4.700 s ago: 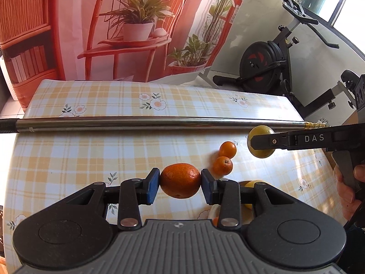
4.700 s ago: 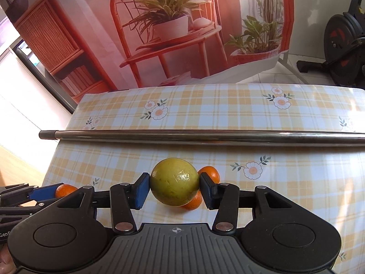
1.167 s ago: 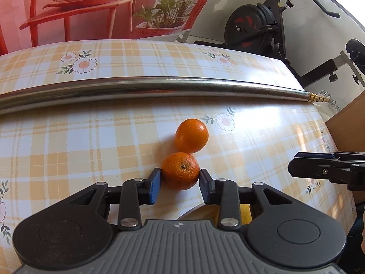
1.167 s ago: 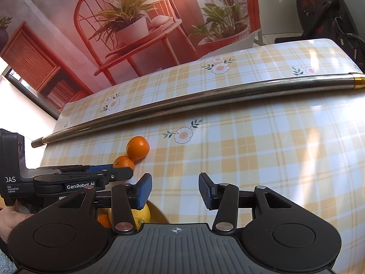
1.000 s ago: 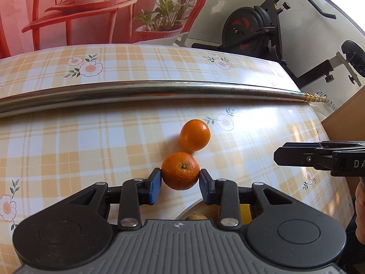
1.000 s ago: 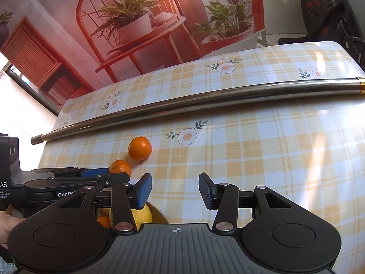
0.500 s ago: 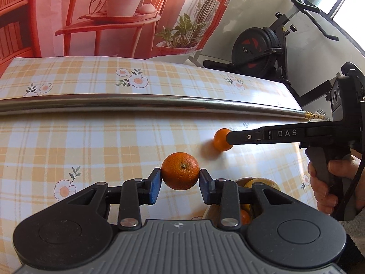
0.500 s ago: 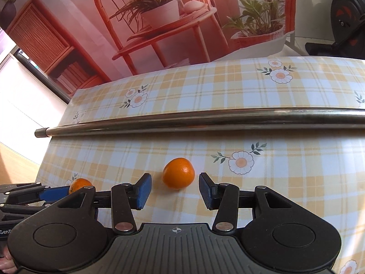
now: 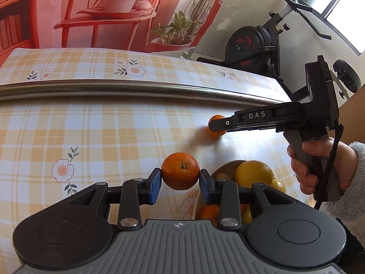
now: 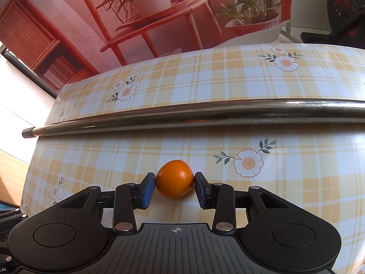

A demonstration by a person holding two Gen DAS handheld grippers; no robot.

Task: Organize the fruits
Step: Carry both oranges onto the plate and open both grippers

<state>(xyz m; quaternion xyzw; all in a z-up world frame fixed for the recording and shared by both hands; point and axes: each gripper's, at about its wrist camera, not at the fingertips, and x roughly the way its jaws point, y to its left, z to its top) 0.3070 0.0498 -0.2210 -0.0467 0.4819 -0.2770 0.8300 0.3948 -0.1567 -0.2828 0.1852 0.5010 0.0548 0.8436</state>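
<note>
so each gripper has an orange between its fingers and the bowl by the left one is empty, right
Not quite: the bowl is not empty. The left wrist view shows yellow and orange fruit in it. The rest holds: the left gripper and right gripper each have an orange between their fingers.

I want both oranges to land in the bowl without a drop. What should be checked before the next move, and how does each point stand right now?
1. Left gripper grips its orange on both sides: ok, both pads touch it and it is off the table.
2. Right gripper has closed on the small orange: ok, both pads meet its sides.
3. Small orange lifted off the tablecloth: not ok, it sits on the cloth.
4. Bowl within reach of the left gripper: ok, it lies just to its right.
5. Room left in the bowl: cannot tell; a large yellow fruit and others fill the visible part.
</note>
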